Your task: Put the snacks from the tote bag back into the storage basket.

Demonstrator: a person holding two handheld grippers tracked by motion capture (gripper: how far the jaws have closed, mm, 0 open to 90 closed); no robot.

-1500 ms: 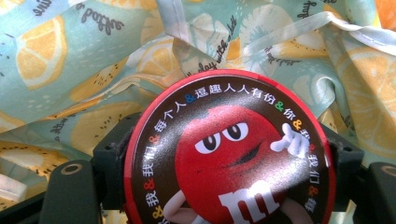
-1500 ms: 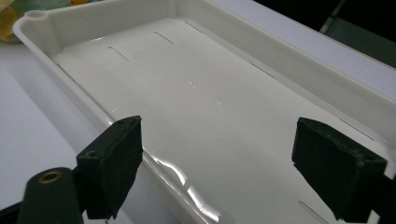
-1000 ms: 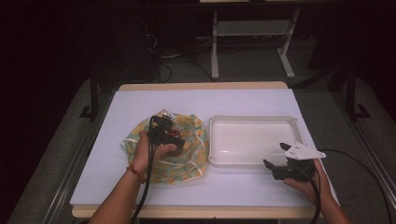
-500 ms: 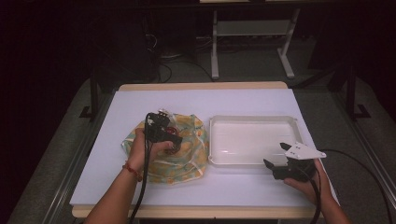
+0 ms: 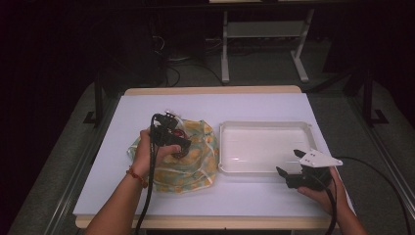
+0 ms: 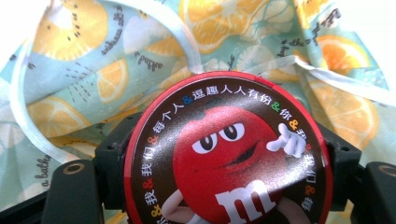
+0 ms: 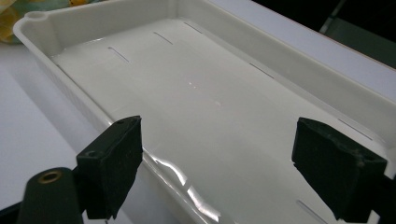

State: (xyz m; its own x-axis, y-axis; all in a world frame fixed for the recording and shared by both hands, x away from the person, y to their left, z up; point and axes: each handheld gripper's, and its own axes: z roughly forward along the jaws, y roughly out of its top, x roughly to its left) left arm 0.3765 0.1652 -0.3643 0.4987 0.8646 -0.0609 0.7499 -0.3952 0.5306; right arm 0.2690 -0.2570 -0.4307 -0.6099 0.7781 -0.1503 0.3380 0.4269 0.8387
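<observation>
Left gripper view: left gripper (image 6: 224,186) pinches a round red tin (image 6: 229,154) by its edges, one jaw on each side, lid facing the camera. Tin sits just above the lemon-print cloth bag (image 6: 93,70), drawstring loose around it; edge grip likely chosen so the flat tin lifts out without snagging fabric. High view: bag (image 5: 195,161) lies left of the white tray (image 5: 264,147), just beside it, presumably the tin's destination. Right gripper (image 7: 224,158) spread wide, empty, hovering at the tray's near rim, probably ready to steady it
</observation>
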